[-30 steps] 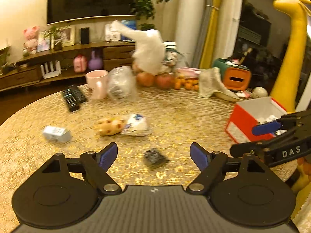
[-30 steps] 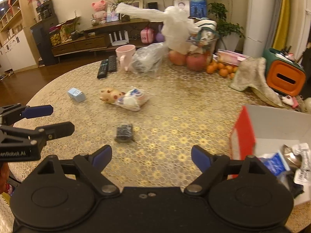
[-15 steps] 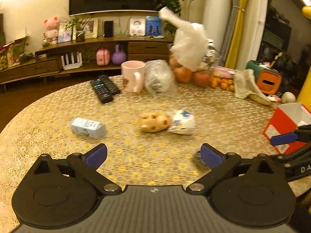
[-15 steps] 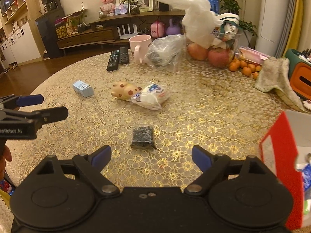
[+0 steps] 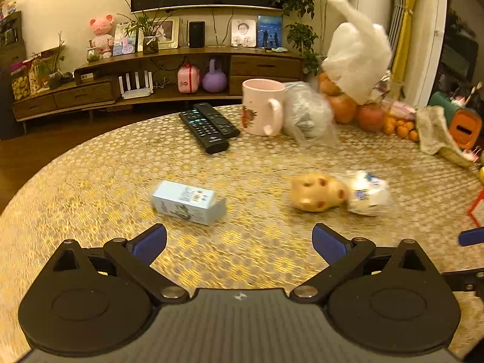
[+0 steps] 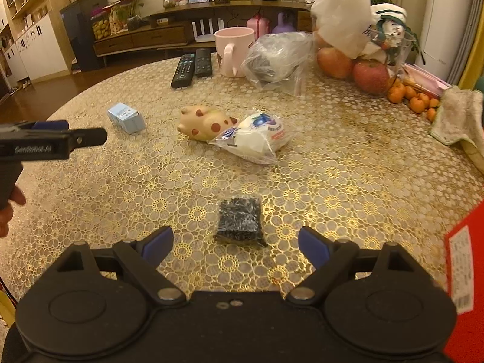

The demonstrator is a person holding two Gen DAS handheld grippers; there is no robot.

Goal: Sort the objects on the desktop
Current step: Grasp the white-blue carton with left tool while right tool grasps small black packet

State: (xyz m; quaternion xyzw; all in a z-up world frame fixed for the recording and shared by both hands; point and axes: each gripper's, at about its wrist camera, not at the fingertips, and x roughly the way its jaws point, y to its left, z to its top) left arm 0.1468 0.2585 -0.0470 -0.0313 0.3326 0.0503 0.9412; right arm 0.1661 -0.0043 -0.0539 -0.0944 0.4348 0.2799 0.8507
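Small black packet (image 6: pixel 240 222) lies flat on the desk (image 6: pixel 348 163), between and just ahead of the right tool (image 6: pixel 235 242) fingertips, not touched; right tool released, jaws wide, nothing held. Light blue box (image 5: pixel 188 202) on the desk at 11 o'clock from the left tool (image 5: pixel 239 239), just ahead of its left finger, apart from it; left tool also released and empty. Spotted pig toy (image 6: pixel 205 122) at 12 o'clock from the black packet, touching a white plastic-wrapped packet (image 6: pixel 257 138) on its 3 o'clock side. Same blue box in right view at 10 o'clock (image 6: pixel 126 117), with the left tool's fingers (image 6: pixel 86 137) coming in from 9 o'clock just short of it. Farther out at 12: two black remotes (image 6: pixel 193 66) side by side, pink mug (image 6: pixel 233 51), clear bag with a dark thing inside (image 6: pixel 276 60), apples (image 6: pixel 370 75) under a white bag (image 6: pixel 341 12), small oranges (image 6: pixel 413 99). Red box (image 6: pixel 466 281) at 3 o'clock edge
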